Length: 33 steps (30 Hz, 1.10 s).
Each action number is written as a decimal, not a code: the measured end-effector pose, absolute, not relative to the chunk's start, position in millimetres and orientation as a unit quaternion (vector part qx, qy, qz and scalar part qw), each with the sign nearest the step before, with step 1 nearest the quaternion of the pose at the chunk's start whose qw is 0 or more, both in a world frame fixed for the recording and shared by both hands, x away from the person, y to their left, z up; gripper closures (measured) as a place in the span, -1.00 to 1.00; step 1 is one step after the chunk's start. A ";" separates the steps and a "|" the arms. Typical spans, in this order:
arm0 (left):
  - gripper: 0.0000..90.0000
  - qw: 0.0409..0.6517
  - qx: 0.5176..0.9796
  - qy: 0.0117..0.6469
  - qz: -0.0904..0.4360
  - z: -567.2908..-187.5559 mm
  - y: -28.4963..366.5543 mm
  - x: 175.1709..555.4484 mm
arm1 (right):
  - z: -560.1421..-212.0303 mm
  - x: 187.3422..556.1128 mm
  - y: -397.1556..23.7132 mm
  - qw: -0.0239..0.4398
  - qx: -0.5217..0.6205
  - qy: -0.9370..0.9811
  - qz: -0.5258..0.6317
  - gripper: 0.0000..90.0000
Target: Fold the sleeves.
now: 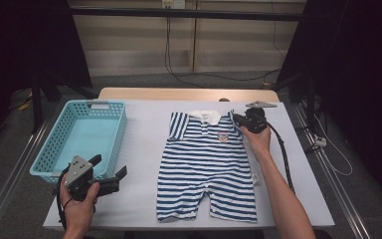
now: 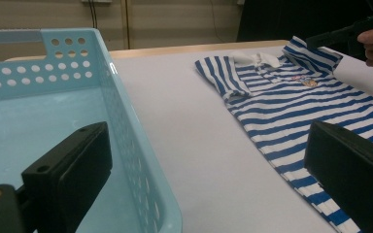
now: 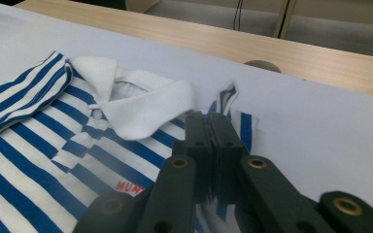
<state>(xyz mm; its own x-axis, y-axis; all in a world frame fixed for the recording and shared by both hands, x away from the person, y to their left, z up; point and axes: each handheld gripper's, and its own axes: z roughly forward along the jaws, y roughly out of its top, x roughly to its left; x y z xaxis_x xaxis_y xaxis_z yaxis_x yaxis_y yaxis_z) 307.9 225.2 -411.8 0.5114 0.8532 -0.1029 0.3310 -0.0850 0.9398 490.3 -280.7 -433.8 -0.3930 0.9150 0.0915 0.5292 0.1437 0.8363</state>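
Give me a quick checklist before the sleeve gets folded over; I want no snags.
1. Right hand-held gripper shut on the sleeve: ok, jaws pinch the striped fabric.
2. Romper lying flat on the table: ok.
3. Collar free of the jaws: ok, it lies beside them.
4. Left hand-held gripper clear of the romper: ok, open, near the basket.
5. Cable off the fabric: ok, it trails right of it.
6. Grip depth on the sleeve: cannot tell.
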 end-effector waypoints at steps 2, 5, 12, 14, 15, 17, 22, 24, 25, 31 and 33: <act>-0.92 0.525 0.693 0.425 0.250 -411.7 225.6 307.7 | -434.0 492.0 -276.6 0.230 0.494 0.725 0.421 0.98; -0.92 0.525 0.693 0.426 0.250 -411.8 225.9 307.5 | -434.5 493.8 -270.6 0.226 0.491 0.729 0.419 0.97; -0.92 0.525 0.693 0.426 0.249 -411.8 226.3 307.8 | -440.3 496.0 -262.5 0.219 0.488 0.738 0.413 0.98; -0.92 0.526 0.692 0.427 0.250 -411.8 226.2 307.9 | -443.0 496.2 -260.3 0.214 0.485 0.742 0.410 0.98; -0.92 0.525 0.693 0.426 0.250 -411.7 226.3 307.8 | -443.9 496.3 -259.3 0.211 0.486 0.743 0.410 0.97; -0.92 0.526 0.691 0.428 0.249 -411.9 225.9 307.8 | -445.8 496.5 -257.6 0.206 0.481 0.747 0.410 0.97; -0.92 0.524 0.693 0.429 0.249 -412.2 226.6 307.8 | -451.0 495.8 -253.7 0.193 0.481 0.754 0.404 0.85; -0.92 0.523 0.693 0.429 0.250 -411.9 226.7 307.5 | -451.8 495.3 -253.4 0.188 0.482 0.754 0.404 0.80; -0.92 0.523 0.692 0.429 0.251 -411.8 226.7 307.4 | -451.4 495.1 -253.6 0.189 0.480 0.756 0.403 0.76; -0.92 0.524 0.692 0.428 0.251 -411.7 226.9 307.3 | -436.1 489.5 -260.6 0.195 0.473 0.751 0.417 0.52; -0.92 0.520 0.697 0.425 0.250 -411.3 227.9 307.2 | -431.2 485.0 -265.2 0.197 0.473 0.751 0.416 0.51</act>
